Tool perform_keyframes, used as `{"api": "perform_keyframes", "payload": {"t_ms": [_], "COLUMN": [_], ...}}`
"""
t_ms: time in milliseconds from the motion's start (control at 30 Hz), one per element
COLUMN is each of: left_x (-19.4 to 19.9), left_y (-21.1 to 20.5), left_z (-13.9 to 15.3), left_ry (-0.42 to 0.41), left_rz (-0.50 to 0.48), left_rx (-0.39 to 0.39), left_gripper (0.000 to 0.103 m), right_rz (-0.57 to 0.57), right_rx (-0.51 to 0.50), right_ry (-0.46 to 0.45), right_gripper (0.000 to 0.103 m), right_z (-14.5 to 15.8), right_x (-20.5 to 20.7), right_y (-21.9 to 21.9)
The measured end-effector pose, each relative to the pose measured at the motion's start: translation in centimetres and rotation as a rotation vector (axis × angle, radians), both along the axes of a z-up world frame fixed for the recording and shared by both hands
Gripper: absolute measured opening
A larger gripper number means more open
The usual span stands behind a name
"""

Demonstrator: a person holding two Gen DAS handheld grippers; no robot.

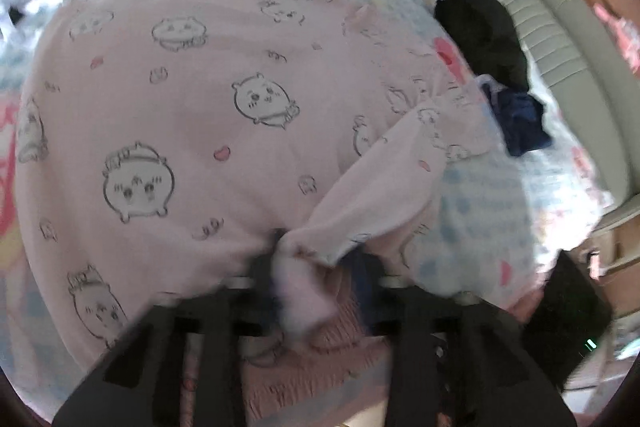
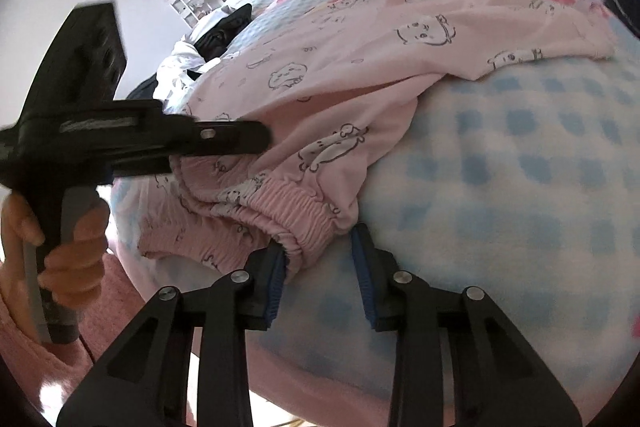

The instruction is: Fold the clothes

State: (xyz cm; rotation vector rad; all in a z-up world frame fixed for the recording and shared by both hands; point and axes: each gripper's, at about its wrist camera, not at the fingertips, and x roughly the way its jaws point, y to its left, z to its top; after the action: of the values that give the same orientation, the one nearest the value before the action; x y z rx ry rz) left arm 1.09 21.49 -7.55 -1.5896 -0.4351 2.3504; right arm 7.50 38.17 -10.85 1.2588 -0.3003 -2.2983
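Note:
A pale pink pyjama garment (image 1: 200, 107) printed with cartoon animals lies spread on the bed. My left gripper (image 1: 312, 267) is shut on a bunched fold of it, and a twisted strip of cloth runs up and right from the pinch. In the right wrist view the same garment (image 2: 340, 67) ends in a gathered elastic waistband (image 2: 288, 215). My right gripper (image 2: 320, 259) stands open around the waistband's corner. Its left blue pad (image 2: 276, 271) meets the cloth, while the right pad sits apart from it. The left gripper (image 2: 256, 139) reaches in from the left over the garment, held by a hand (image 2: 72, 243).
The bed has a blue checked blanket (image 2: 520, 187). A black garment (image 1: 480, 35) and a navy one (image 1: 520, 123) lie by the grey padded headboard (image 1: 560, 27). Black and white clothes (image 2: 216, 35) are piled at the bed's far side. A pink sleeve (image 2: 24, 347) is at the lower left.

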Motion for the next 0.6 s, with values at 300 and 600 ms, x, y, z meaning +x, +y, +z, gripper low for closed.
{"api": "perform_keyframes", "payload": {"t_ms": [300, 600], "left_x": [2.8, 6.9], "left_y": [-2.6, -8.6], "left_z": [3.4, 4.5], "left_ry": [0.142, 0.196], "left_rz": [0.117, 0.248], "left_rx": [0.020, 0.050], "left_gripper": [0.009, 0.008], "right_rz": [-0.048, -0.010], "right_rx": [-0.026, 0.161], "right_ry": [-0.040, -0.001], "right_gripper": [0.046, 0.048], "right_z": [1.0, 3.6], "right_x": [0.8, -0.1], "right_y": [2.0, -3.3]}}
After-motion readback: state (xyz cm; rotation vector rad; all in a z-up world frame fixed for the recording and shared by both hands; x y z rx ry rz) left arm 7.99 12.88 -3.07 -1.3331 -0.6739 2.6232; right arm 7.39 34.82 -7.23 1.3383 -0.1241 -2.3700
